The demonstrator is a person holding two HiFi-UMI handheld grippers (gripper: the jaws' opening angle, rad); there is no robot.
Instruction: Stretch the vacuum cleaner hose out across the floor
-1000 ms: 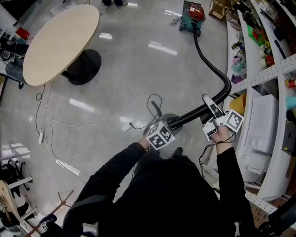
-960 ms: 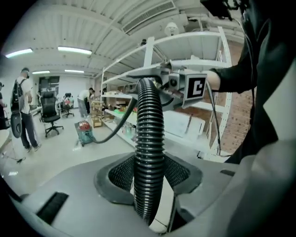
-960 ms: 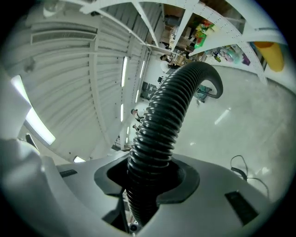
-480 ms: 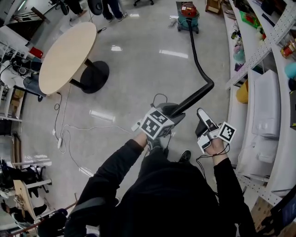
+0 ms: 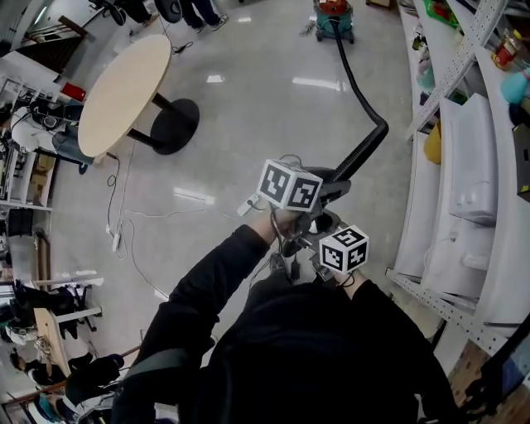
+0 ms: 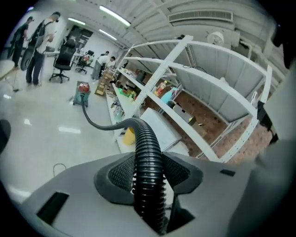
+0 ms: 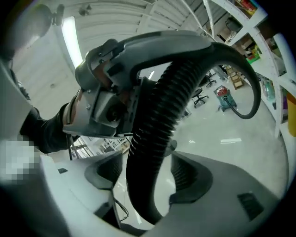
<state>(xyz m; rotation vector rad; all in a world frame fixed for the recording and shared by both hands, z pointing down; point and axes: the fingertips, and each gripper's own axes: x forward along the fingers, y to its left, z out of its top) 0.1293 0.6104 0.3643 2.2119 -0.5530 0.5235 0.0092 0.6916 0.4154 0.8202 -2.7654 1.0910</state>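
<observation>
Away from vacuum cleaner [image 5: 334, 15]: hose [image 5: 356, 83] crosses floor [image 5: 248, 108], bends once, rises to grippers
Hose look: black, ribbed, glossy
Left gripper [image 6: 149, 173]: clamped on hose
Right gripper [image 7: 148, 178]: farther from vacuum cleaner, jaws closing around hose, pads clear of it

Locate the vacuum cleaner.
Head view: the vacuum cleaner stands at the top edge, right of centre, beside the shelving, at the far end of the hose.
</observation>
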